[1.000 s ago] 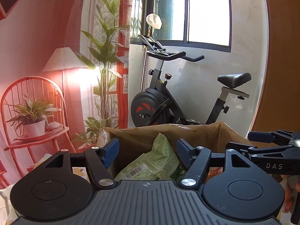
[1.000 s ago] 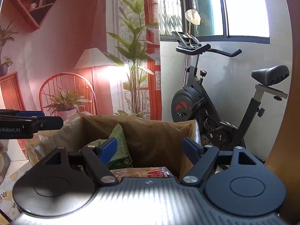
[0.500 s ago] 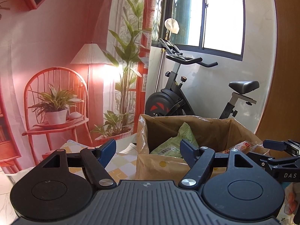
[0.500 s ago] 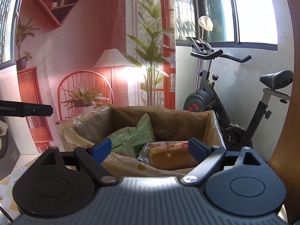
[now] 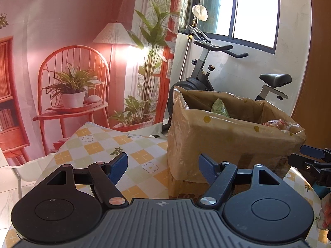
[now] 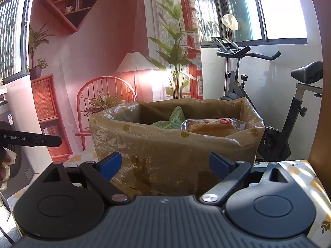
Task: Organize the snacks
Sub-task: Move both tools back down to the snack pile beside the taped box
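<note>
on the table (image 5: 91,142), both grippers empty before the box (image 6: 175,144)
left gripper (image 5: 163,168) jaws wide; right gripper (image 6: 165,164) jaws opening, nothing between. green bag (image 6: 175,116) and bread (image 6: 211,126) lie in the lined box; bike (image 6: 269,103) behind.

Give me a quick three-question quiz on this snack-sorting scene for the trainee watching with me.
1. True or false: the bread pack lies inside the lined box.
2. Which snack sits beside the bread pack in the box? A) green bag B) blue can C) red jar
3. Fill in: the left tongs and right tongs hold ____.

Key:
1. True.
2. A: the green bag.
3. Nothing. Both pairs are empty; the right tongs' jaws are opening, with only the box front seen beyond them.
</note>
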Demonstrator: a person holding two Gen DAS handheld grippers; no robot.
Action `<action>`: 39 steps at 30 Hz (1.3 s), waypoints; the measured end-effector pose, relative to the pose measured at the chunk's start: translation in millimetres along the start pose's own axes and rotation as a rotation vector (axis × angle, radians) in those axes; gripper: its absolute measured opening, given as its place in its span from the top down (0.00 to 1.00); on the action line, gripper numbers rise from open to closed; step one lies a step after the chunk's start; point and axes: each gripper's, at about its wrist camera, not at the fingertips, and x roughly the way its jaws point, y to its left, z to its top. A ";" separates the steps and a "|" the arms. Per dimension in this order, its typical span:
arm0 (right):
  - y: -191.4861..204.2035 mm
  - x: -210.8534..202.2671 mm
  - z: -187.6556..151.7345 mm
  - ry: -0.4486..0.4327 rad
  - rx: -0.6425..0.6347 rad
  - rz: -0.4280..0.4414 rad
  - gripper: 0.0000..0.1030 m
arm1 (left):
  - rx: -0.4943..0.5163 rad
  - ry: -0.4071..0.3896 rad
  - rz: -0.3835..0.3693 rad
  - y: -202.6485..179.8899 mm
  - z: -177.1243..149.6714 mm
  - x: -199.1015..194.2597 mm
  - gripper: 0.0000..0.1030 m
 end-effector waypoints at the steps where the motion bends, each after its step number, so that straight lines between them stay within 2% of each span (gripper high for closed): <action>1: -0.4 0.3 -5.2 0.008 0.000 0.000 0.09 | 0.000 0.010 0.000 1.2 -4.4 0.5 0.25; 11: -16.8 10.5 -50.8 0.086 0.050 -0.023 0.09 | 0.017 0.096 0.033 8.9 -39.6 21.1 0.25; 15: -22.0 15.6 -65.6 0.110 0.038 -0.036 0.09 | 0.022 0.112 0.045 8.8 -49.9 28.9 0.25; 22: -33.0 28.7 -96.2 0.198 -0.052 -0.116 0.13 | 0.037 0.143 0.042 7.6 -57.7 38.0 0.25; 23: -34.5 30.4 -99.3 0.210 -0.057 -0.118 0.15 | 0.039 0.148 0.040 7.2 -58.6 39.2 0.25; 25: -37.5 35.9 -106.0 0.246 -0.063 -0.113 0.27 | 0.041 0.158 0.033 5.7 -61.4 42.1 0.25; 29: -40.1 47.6 -118.9 0.302 -0.066 -0.095 0.33 | 0.038 0.184 0.022 4.0 -67.1 50.1 0.26; 31: -38.9 52.4 -123.3 0.317 -0.065 -0.085 0.41 | 0.040 0.197 0.016 2.4 -70.4 53.5 0.26; 35: -41.7 59.8 -127.4 0.304 -0.056 -0.125 0.45 | 0.043 0.215 0.003 0.3 -75.7 59.5 0.27; 38: -46.4 68.8 -129.7 0.314 -0.039 -0.150 0.53 | 0.049 0.233 -0.007 -0.8 -78.7 65.0 0.32; 39: -47.8 73.6 -132.7 0.329 -0.028 -0.151 0.58 | 0.050 0.240 -0.009 -1.1 -79.9 67.3 0.32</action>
